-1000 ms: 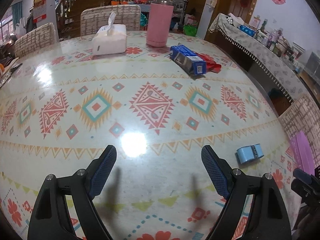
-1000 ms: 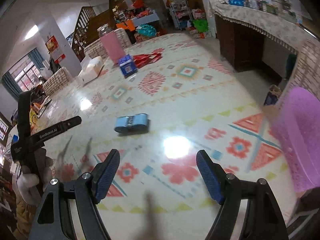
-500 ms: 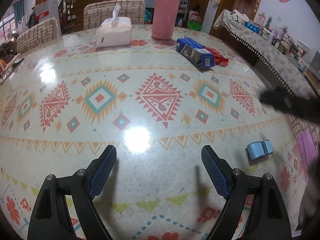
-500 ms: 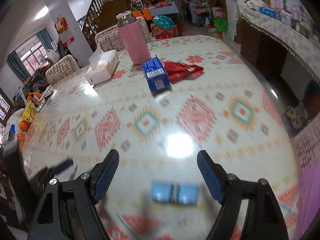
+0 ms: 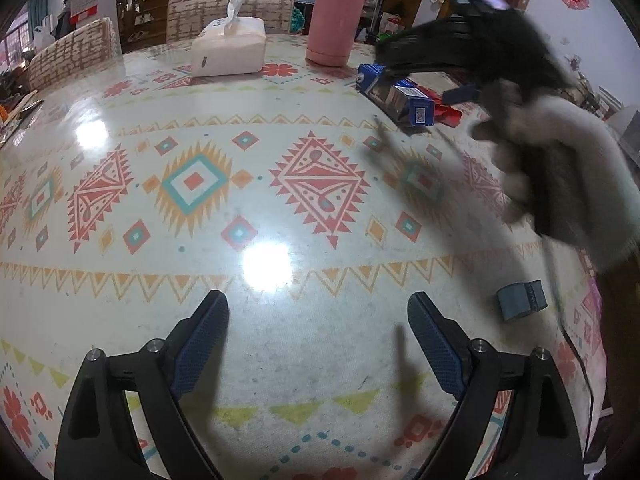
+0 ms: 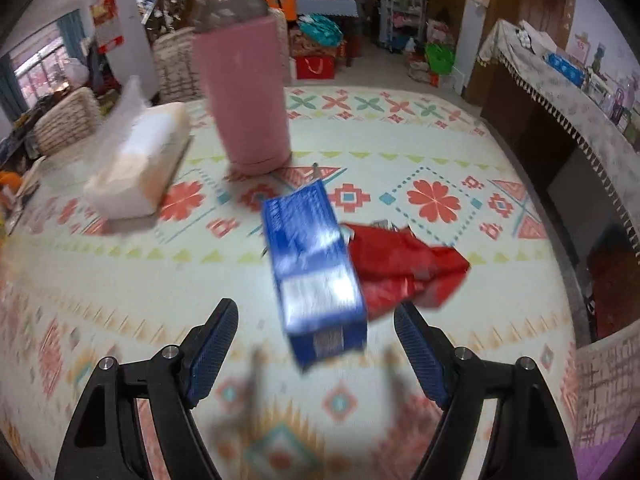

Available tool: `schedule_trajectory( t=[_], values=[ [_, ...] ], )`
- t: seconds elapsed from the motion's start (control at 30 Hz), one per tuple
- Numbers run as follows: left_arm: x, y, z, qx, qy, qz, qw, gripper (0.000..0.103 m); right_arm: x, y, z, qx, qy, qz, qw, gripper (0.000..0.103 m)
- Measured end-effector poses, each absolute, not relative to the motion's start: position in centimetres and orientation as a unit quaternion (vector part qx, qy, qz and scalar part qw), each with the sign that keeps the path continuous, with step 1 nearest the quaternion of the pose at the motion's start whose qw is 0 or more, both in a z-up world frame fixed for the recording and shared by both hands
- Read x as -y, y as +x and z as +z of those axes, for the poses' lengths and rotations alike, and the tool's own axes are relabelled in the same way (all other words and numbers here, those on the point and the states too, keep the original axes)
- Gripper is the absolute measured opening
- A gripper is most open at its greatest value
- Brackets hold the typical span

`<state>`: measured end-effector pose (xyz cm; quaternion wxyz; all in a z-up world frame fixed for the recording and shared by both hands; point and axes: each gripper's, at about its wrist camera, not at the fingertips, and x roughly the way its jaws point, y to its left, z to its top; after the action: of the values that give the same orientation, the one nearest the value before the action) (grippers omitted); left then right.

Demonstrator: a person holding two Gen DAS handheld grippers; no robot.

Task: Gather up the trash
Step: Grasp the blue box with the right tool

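Note:
A blue carton (image 6: 316, 276) lies on the patterned table with a red wrapper (image 6: 404, 268) beside it on the right. My right gripper (image 6: 316, 336) is open and empty, just in front of the carton's near end, jaws wider than the carton. In the left wrist view the carton (image 5: 400, 98) is at the far right, with the right gripper (image 5: 424, 56) blurred above it. A small blue piece (image 5: 520, 300) lies near the table's right edge. My left gripper (image 5: 318, 336) is open and empty over the near table.
A pink bottle (image 6: 244, 92) and a white tissue box (image 6: 140, 164) stand behind the carton; they also show in the left wrist view, bottle (image 5: 336, 20) and box (image 5: 228, 48). Chairs (image 5: 224, 8) line the far side. A sideboard (image 6: 568, 104) stands at right.
My right gripper has swung from the small blue piece across the table to the blue carton and red wrapper. The left gripper has edged slightly forward and stays open.

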<state>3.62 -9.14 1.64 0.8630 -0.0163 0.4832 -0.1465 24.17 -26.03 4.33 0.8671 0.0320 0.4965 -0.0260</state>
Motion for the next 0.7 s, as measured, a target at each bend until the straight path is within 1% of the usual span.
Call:
schedule_trajectory(
  t=[0.07,0.1,0.13,0.17,0.33,0.47,0.7],
  values=[
    [9.3,3.7,1.6,-0.484,-0.012,-0.147,0.863,0.091,26.0,25.5,3.6,-0.502,0.027,-0.037,0.864,0.084],
    [9.3,3.7,1.6,-0.484,-0.013,-0.148,0.862,0.092,25.9,26.0,3.3,-0.504,0.021,-0.041,0.863,0.077],
    [9.2,3.7,1.6,-0.485,-0.014,-0.148,0.862,0.092,25.9,26.2,3.2,-0.504,0.018,-0.039,0.863,0.057],
    [9.2,3.7,1.7,-0.485,-0.016,-0.149,0.862,0.092,25.7,26.3,3.1,-0.506,0.021,-0.033,0.862,0.051],
    [8.9,3.7,1.7,-0.485,-0.026,-0.153,0.861,0.092,25.3,24.6,3.0,-0.513,0.040,0.000,0.858,0.050],
    [9.0,3.8,1.6,-0.483,-0.012,-0.150,0.862,0.092,25.5,21.3,4.3,-0.509,0.047,0.010,0.860,0.050],
    [9.2,3.7,1.6,-0.484,-0.009,-0.151,0.862,0.092,29.1,11.3,8.7,-0.473,0.029,-0.009,0.880,0.050]
  ],
)
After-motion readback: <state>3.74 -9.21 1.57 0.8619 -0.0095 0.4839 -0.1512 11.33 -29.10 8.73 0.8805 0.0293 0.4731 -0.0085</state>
